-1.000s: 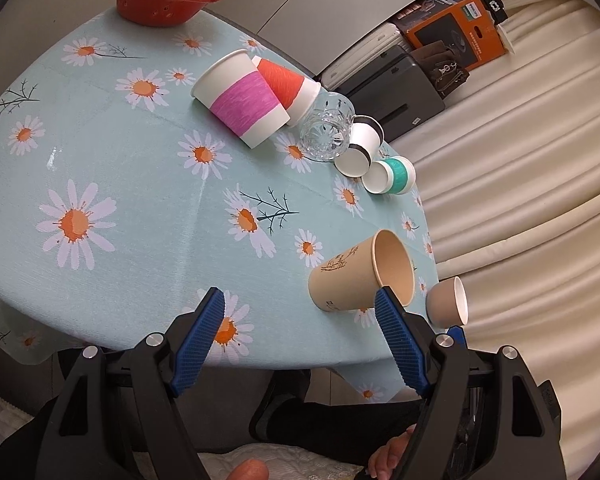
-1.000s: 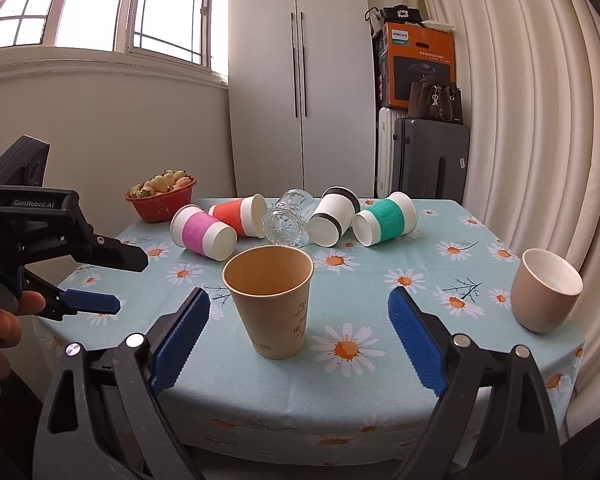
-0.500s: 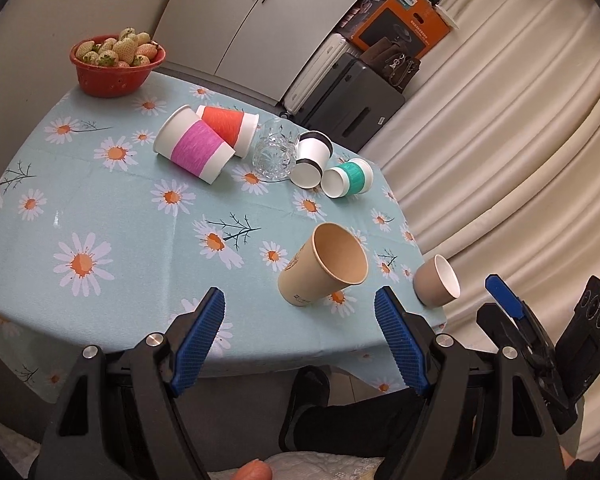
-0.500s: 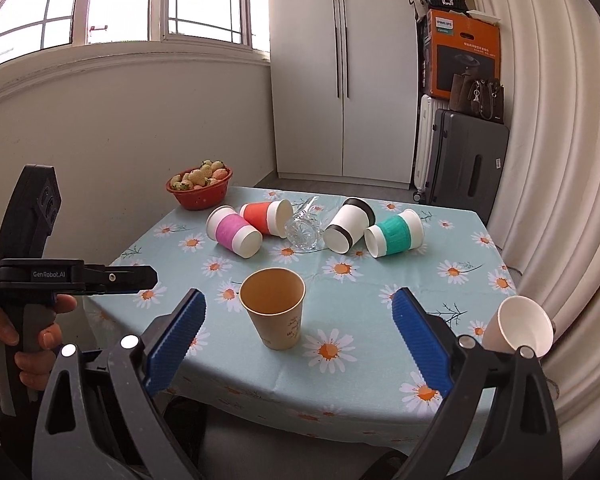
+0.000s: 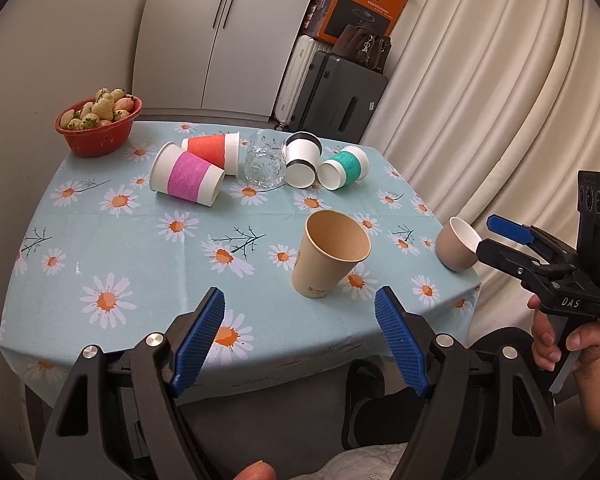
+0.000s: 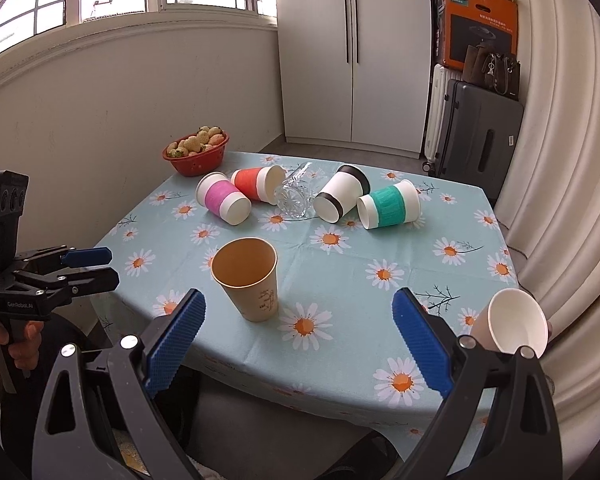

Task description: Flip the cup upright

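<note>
Left wrist view: the left gripper point(image 5: 300, 336) hangs off the near edge of the desk point(image 5: 100, 248), jaws wide and empty; the brown paper cup point(image 5: 330, 258) stands upright just beyond them, and five cups lie on their sides in the far row.

Right wrist view: the right gripper point(image 6: 298, 338), jaws wide and empty, also sits off the near edge; the teal cup point(image 6: 388, 205) lies far right, mouth toward the near left, probably nearer this hand.
</note>
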A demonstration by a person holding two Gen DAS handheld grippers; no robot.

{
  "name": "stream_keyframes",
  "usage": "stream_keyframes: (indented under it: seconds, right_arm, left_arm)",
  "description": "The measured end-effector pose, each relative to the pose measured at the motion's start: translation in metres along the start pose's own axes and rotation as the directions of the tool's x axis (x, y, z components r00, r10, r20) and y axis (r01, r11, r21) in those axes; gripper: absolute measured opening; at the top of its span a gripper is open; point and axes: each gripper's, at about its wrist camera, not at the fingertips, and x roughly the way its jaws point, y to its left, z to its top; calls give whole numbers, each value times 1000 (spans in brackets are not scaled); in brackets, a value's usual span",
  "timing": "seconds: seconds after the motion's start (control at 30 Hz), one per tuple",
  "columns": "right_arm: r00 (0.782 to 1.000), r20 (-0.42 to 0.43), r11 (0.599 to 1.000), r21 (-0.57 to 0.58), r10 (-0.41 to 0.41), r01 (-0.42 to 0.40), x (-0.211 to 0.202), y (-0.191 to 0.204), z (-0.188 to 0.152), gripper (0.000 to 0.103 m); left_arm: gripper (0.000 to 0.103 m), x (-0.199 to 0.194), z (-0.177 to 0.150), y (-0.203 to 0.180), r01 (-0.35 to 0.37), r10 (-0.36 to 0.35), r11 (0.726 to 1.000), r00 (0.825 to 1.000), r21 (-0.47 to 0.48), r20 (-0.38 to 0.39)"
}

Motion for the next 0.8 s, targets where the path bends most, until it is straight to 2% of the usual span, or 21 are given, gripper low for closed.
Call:
stream_keyframes:
  seconds: [0.23, 0.4, 0.47, 0.53, 0.7, 0.8]
  right_arm:
    - [1000, -10, 999, -27, -19, 19, 9, -1, -13, 94]
    - [1000, -23, 1000, 6, -8, 8, 15, -10, -25, 94]
    - [999, -45, 999, 34, 1, 1, 19, -14, -29, 94]
    - [999, -44, 998, 58, 15, -13, 20, -17, -29, 94]
    - [999, -45, 998, 64, 28, -25, 22, -16, -31, 94]
    - [998, -50, 998, 48, 38, -35, 24, -12, -31, 94]
  left_arm:
    - [76, 7, -11, -9, -37, 37, 997, 999, 74, -9]
    - [76, 9, -13, -8, -44, 45, 997, 999, 68, -8]
    - [86, 9, -14, -8, -56, 56, 996, 998, 67, 0]
    - [90, 7, -15, -9, -62, 61, 996, 998, 68, 15]
    - [91, 9, -17, -9, -73, 72, 996, 997, 59, 15]
    - [97, 8, -17, -10, -81, 80, 995, 996, 53, 29]
